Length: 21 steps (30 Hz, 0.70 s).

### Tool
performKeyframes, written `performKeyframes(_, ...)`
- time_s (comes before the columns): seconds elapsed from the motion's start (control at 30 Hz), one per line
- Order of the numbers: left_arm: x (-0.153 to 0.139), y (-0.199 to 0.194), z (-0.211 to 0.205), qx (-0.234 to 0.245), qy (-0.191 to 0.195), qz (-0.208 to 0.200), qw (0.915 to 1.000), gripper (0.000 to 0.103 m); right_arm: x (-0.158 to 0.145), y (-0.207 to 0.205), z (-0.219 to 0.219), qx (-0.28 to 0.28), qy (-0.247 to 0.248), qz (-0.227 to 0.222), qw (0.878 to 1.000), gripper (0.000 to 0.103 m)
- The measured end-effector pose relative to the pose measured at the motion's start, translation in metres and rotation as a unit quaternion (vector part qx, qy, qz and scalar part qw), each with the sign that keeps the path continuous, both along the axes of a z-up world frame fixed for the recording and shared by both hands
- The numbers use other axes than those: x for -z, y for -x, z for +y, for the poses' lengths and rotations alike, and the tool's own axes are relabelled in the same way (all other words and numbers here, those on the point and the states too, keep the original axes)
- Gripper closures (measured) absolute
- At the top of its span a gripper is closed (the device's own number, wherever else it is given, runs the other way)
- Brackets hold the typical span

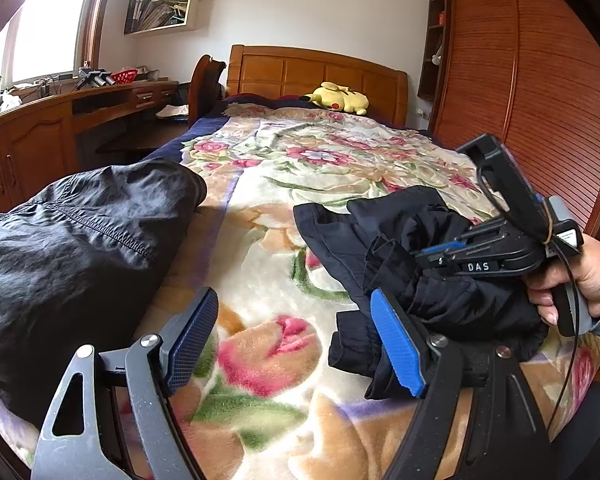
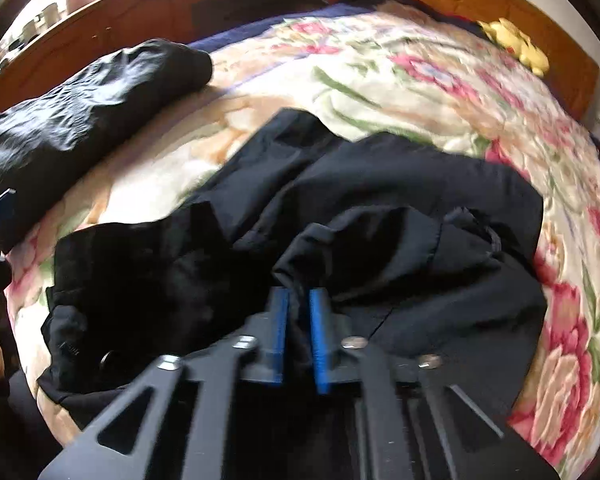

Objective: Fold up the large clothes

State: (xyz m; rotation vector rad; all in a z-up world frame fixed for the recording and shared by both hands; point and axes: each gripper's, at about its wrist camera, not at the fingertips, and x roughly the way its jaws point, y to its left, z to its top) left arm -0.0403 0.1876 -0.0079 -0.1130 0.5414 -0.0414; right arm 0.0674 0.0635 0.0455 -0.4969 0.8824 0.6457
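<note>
A crumpled black garment (image 1: 416,276) lies on the floral blanket (image 1: 268,208) at the bed's near right; it fills the middle of the right wrist view (image 2: 340,208). My right gripper (image 2: 299,336) is shut on a fold of this garment; in the left wrist view it (image 1: 444,256) reaches in from the right, held by a hand. My left gripper (image 1: 296,344) is open and empty above the blanket, its right finger (image 1: 398,344) against the garment's near edge. A second dark garment (image 1: 72,256) lies bunched at the bed's left edge, also seen in the right wrist view (image 2: 88,108).
A yellow plush toy (image 1: 340,98) lies by the wooden headboard (image 1: 316,76). A wooden desk (image 1: 60,120) runs along the left side, a chair (image 1: 204,84) by the bed. A red-brown wardrobe (image 1: 532,100) stands on the right.
</note>
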Motion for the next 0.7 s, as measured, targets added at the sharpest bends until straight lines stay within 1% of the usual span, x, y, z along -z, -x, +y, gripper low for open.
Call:
performKeyframes(0.07, 0.0, 0.001, 0.0, 0.002, 0.001, -0.001, 1.0, 0.023, -0.009, 0.005, 0.0, -0.008, -0.014, -0.023, 1.0, 0.099)
performKeyframes(0.2, 0.0, 0.003, 0.0, 0.004, -0.001, -0.001, 1.0, 0.023, -0.028, 0.01, 0.001, -0.013, -0.043, -0.051, 0.998, 0.1)
performKeyframes(0.37, 0.005, 0.013, 0.006, 0.003, 0.0, 0.001, 1.0, 0.023, -0.041, 0.021, 0.012, -0.047, -0.066, -0.065, 0.995, 0.1)
performKeyframes(0.43, 0.007, 0.017, 0.01, -0.002, 0.008, 0.003, 1.0, 0.023, -0.039, 0.026, 0.023, -0.066, -0.072, -0.057, 0.994, 0.1)
performKeyframes(0.5, 0.009, 0.019, 0.012, -0.006, 0.012, 0.005, 0.9999, 0.023, -0.03, 0.028, 0.026, -0.078, -0.074, -0.044, 0.993, 0.1)
performKeyframes(0.63, 0.012, 0.02, 0.012, -0.006, 0.009, 0.007, 0.9999, 0.023, -0.012, 0.02, 0.024, -0.084, -0.06, -0.018, 0.994, 0.1)
performKeyframes(0.7, 0.013, 0.02, 0.011, -0.003, 0.006, 0.008, 0.9999, 0.023, -0.015, 0.011, 0.012, -0.075, -0.085, -0.008, 0.994, 0.1)
